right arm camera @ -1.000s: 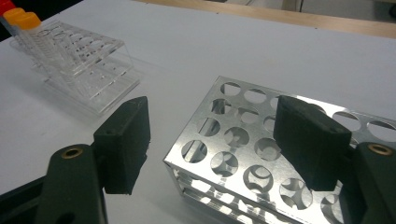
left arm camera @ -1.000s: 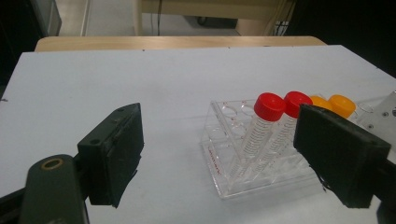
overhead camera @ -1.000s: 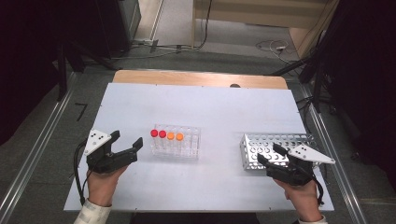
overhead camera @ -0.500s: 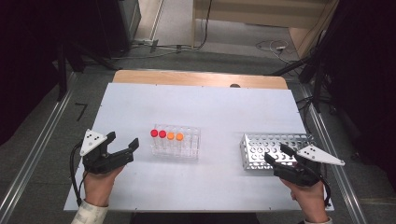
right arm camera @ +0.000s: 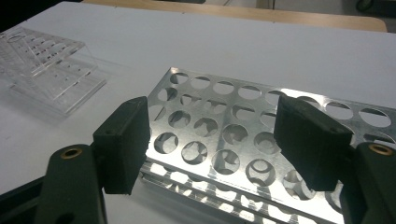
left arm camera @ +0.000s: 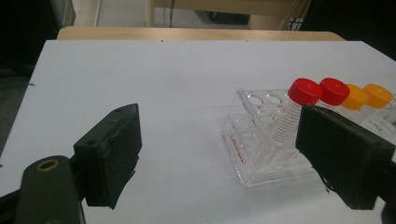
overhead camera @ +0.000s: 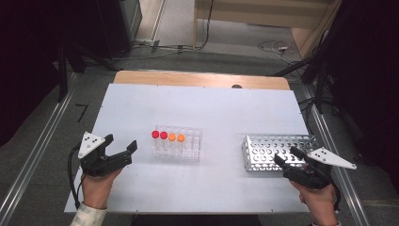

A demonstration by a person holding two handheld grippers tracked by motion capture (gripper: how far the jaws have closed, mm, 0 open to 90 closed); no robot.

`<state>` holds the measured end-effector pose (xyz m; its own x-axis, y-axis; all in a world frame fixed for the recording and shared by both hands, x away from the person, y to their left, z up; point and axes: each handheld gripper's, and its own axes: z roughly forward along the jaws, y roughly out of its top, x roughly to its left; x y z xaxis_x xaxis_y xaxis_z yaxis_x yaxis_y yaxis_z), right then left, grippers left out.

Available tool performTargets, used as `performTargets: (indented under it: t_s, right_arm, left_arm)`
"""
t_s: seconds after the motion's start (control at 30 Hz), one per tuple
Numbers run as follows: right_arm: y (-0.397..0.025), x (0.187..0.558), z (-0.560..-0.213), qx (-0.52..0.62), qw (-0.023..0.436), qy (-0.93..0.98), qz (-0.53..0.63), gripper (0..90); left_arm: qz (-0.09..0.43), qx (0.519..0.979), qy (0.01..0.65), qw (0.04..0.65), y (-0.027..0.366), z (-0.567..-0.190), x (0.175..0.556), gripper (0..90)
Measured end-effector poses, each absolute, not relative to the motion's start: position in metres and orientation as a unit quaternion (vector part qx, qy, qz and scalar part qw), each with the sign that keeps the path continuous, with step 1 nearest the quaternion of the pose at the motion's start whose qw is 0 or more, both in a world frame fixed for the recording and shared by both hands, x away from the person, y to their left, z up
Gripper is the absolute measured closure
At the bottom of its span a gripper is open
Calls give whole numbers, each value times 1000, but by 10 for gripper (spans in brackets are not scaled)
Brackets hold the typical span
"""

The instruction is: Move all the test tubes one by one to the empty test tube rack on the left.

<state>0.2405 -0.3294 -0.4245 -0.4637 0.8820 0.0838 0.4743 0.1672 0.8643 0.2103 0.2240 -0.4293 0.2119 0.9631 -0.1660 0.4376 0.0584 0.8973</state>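
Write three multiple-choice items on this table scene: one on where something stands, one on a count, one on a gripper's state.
1. Where does the metal rack stand relative to the clear rack?
A. To its right, apart from it
B. Stacked on top of it
C. To its left, touching it

2. How many capped tubes stand in the clear rack?
A. Two
B. Four
C. Six

3. How is the left gripper?
A. Shut on a tube
B. Shut on the clear rack
C. Open, holding nothing

Key:
1. A, the high view shows bare table between the two racks.
2. B, two red caps and two orange caps show in the left gripper view.
3. C, its jaws stand wide apart with only table between them.
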Motion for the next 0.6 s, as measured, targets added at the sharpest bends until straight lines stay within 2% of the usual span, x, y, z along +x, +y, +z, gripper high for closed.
performTargets:
  t_s: [0.6]
  right_arm:
    - [-357,241,-428,491,241,714,437,247]
  left_arm:
    - [291,612,581,451,240,-437,208,147]
